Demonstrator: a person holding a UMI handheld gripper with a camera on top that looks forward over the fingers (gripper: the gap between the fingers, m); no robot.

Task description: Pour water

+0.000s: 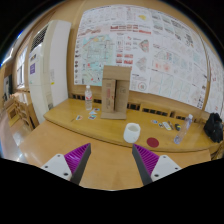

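The gripper (111, 163) is open and holds nothing above a wooden table (105, 150). A white cup (132, 132) stands near the table's middle, a water bottle (88, 98) and cardboard box (115, 88) toward its far edge. Posters (140, 40) cover the wall.

gripper (110, 165) fingers (72, 160) spread apart, holding nothing

Warm, even indoor light fills the room, brightest on the white poster-covered wall (150, 45). The long wooden counter (110, 130) shows only faint shadows. Fisheye distortion bows straight lines outward; distant detail is soft, without strong glare.
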